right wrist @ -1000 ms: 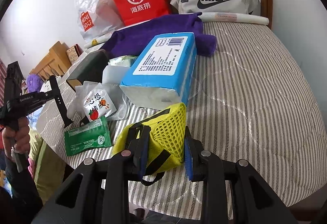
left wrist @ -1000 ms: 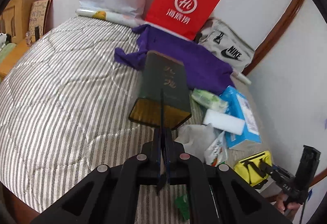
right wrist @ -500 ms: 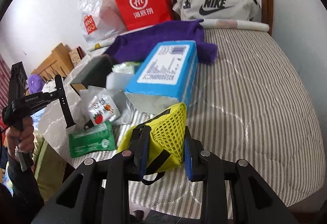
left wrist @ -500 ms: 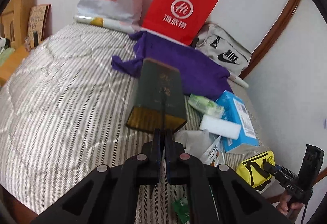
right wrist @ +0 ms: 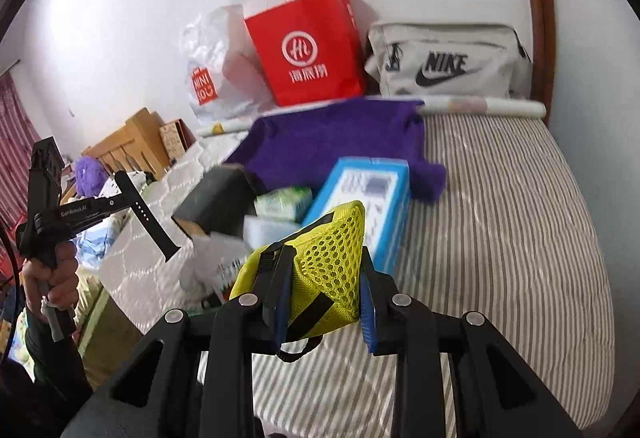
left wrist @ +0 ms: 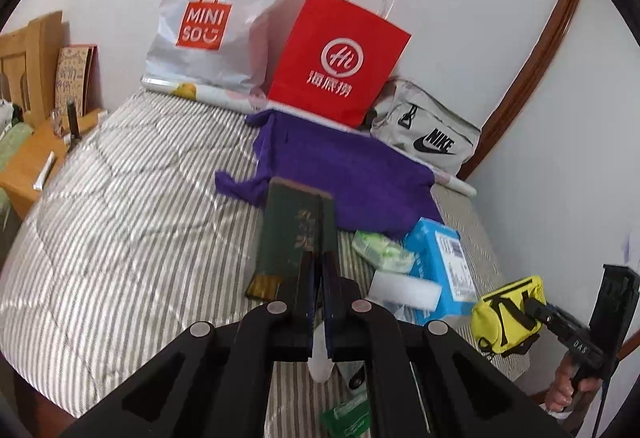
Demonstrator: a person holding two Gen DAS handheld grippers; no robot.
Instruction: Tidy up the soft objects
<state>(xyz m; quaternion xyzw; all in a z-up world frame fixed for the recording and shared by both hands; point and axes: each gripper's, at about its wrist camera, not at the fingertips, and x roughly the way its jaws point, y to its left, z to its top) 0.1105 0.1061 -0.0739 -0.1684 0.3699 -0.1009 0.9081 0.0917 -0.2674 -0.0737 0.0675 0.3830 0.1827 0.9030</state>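
Note:
My right gripper (right wrist: 324, 280) is shut on a yellow mesh pouch (right wrist: 328, 262) and holds it above the near edge of the striped bed (right wrist: 500, 238); the pouch also shows in the left wrist view (left wrist: 506, 312). My left gripper (left wrist: 318, 270) is shut on a black watch strap, seen in the right wrist view (right wrist: 144, 212), held in the air left of the bed. In front of it lie a dark green box (left wrist: 292, 234), a purple towel (left wrist: 344, 170), a blue tissue pack (left wrist: 438, 262) and a green wipes pack (left wrist: 380, 246).
Against the wall stand a white Miniso bag (left wrist: 212, 26), a red paper bag (left wrist: 340, 58) and a grey Nike bag (left wrist: 428, 134). Small packets and a white block (left wrist: 404, 292) lie at the bed's near edge. A wooden nightstand (left wrist: 28, 162) is at left.
The right gripper has lifted the yellow pouch higher above the bed. The left gripper has moved forward and down toward the dark green box, still holding the strap.

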